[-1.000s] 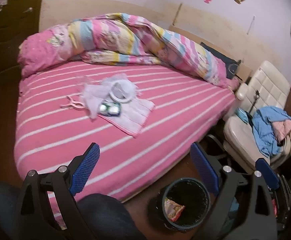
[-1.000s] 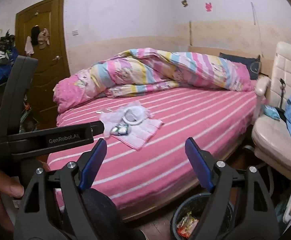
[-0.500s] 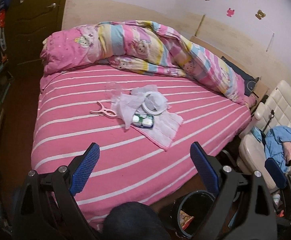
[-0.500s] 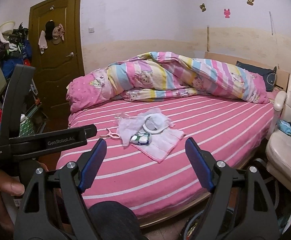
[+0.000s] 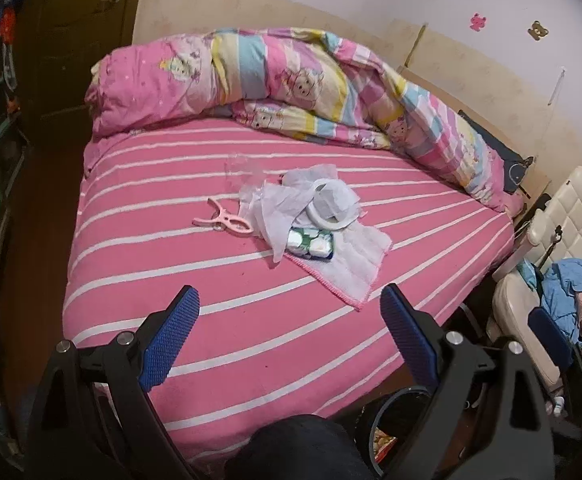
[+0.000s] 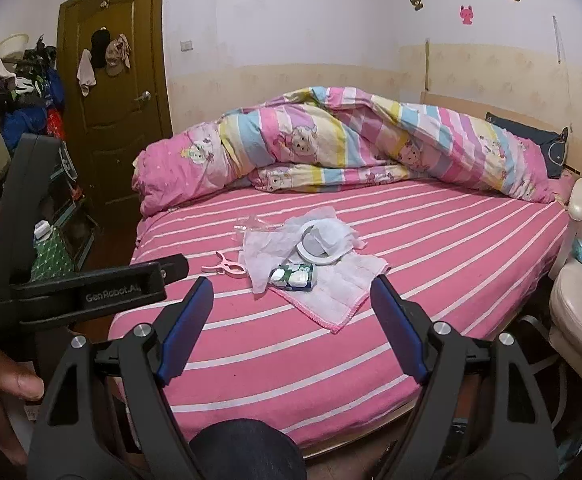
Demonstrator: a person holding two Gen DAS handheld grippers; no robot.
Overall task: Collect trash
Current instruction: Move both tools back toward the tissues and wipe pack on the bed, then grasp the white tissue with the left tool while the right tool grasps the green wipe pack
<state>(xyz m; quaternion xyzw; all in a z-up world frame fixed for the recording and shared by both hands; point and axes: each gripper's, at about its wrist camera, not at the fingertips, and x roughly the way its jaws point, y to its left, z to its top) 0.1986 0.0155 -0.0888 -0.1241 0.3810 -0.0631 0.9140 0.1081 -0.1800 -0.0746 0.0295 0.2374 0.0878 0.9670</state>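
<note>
A small pile lies mid-bed on the pink striped sheet: crumpled white tissue, a white ring, a green-and-white packet, clear plastic wrap, a pink clothes peg and a white cloth. The pile also shows in the right wrist view: tissue, packet, peg. My left gripper is open and empty, above the bed's near edge. My right gripper is open and empty, short of the pile. A dark bin stands on the floor below the left gripper.
A rolled pink quilt lies along the far side of the bed. A cream chair with blue clothes stands at the right. A brown door and cluttered shelves are at the left. The left gripper's body crosses the right view.
Both grippers have swung left and forward toward the bed. The pile now sits nearer the centre of both views, and the bin has slid down to the lower edge. Jaws stay open.
</note>
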